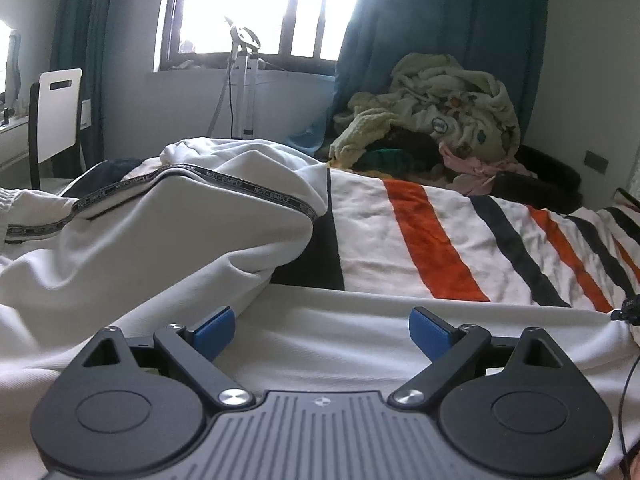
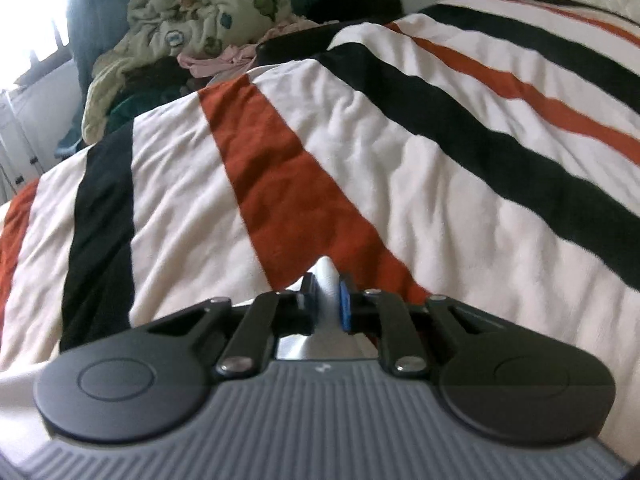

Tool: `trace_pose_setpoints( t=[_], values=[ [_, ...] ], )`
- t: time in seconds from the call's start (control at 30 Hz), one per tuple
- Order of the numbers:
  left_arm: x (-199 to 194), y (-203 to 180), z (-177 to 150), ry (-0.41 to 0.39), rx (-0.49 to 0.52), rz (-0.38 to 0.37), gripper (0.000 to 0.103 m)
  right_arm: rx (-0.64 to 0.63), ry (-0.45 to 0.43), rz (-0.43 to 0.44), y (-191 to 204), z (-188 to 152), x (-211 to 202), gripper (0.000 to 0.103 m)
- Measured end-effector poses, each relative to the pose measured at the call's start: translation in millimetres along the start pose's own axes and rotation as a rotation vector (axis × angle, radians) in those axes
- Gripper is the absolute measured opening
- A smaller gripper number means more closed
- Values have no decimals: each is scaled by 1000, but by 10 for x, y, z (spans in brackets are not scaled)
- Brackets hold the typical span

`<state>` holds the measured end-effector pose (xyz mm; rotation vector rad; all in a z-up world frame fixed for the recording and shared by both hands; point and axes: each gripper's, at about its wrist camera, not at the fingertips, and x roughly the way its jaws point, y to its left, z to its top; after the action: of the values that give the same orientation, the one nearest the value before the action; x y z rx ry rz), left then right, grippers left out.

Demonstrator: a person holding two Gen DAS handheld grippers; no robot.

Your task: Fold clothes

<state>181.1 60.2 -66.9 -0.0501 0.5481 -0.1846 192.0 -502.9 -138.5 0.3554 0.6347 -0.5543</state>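
Note:
A white garment (image 1: 160,232) with a black lettered trim tape lies rumpled on a bed covered by a white, orange and black striped blanket (image 1: 420,232). My left gripper (image 1: 322,328) is open, its blue pads (image 1: 212,328) spread wide just above a flat stretch of the white cloth, with nothing between them. In the right wrist view, my right gripper (image 2: 327,298) is shut on a small raised fold of the white garment (image 2: 326,274), which pokes up between the pads over the striped blanket (image 2: 360,140).
A heap of unfolded clothes and a pale blanket (image 1: 432,112) (image 2: 192,20) sits at the bed's far side by teal curtains. A white-backed chair (image 1: 56,116) stands at the left, and a metal stand (image 1: 244,80) under the bright window.

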Motion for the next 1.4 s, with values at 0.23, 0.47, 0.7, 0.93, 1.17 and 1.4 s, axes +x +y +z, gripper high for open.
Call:
trace_pose_setpoints(
  t=[0.23,0.47,0.7,0.93,1.17,1.4],
  values=[
    [-113,17,23,-35,-15,9,95,-133,-77,69,376,-7,-415,78],
    [-299,33,39,-81,-22,17,95,-259,-216,283,933,-59,-1287,78],
    [-654,59,9,-179,-22,8,95,-198,-249,520,1349,-356,-2098,78],
    [-821,68,-21,-199,-44,-4,95,-325,-239,615,1695,-853,-2424,78],
    [-777,18,-45,-183,-18,-1,95,-278,-231,614,1663,-818,-2388,78],
    [-695,-49,-131,-154,19,12,95,-261,-226,583,1662,-862,-2356,78]
  ],
)
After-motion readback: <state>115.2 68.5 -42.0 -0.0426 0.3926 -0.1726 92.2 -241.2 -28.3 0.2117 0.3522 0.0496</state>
